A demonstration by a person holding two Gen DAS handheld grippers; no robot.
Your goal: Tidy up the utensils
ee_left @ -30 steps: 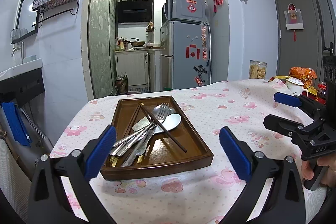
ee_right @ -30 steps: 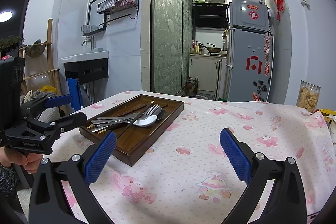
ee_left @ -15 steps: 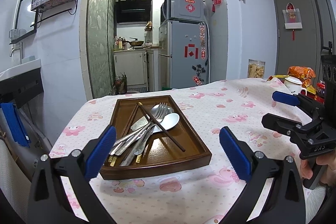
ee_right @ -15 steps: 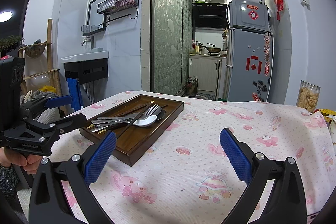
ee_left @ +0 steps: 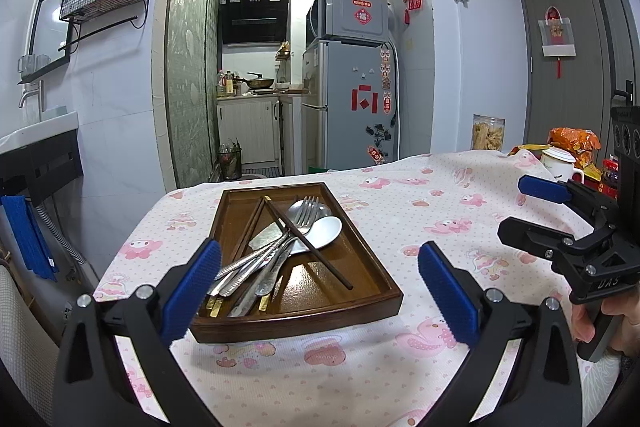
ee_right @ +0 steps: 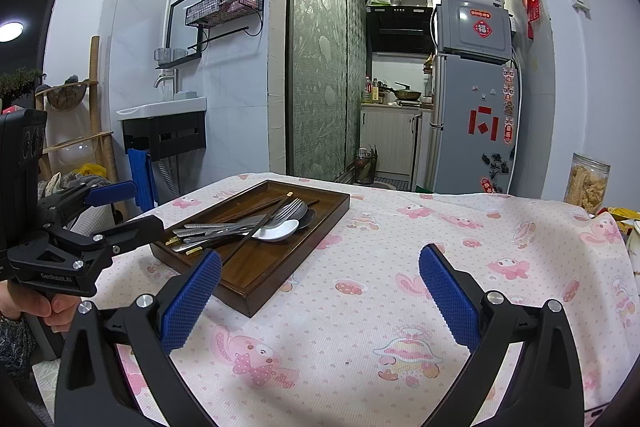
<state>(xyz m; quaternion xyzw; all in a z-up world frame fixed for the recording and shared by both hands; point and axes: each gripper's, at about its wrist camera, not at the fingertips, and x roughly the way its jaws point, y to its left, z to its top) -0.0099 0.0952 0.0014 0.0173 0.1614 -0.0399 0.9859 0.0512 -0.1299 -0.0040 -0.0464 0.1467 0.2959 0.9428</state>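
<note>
Sorting: no kind of utensil is seen in a group of its own, so one piece is best picked at a time, by its handle.
Tray (ee_left: pixel 372 277): set on the table (ee_left: pixel 440 211), ahead of both grippers.
Pile: fork (ee_left: pixel 305 213), spoons (ee_left: pixel 322 231) and chopsticks (ee_left: pixel 308 243) are crossed in a heap inside.
Left gripper (ee_left: pixel 320 291): held wide, nothing held, just in front of the tray.
Right gripper (ee_right: pixel 320 291): held wide, nothing held, tray to its left.

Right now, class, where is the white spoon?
In the left wrist view, the white spoon lies in the wooden tray, right of the fork, under a crossing chopstick.
</note>
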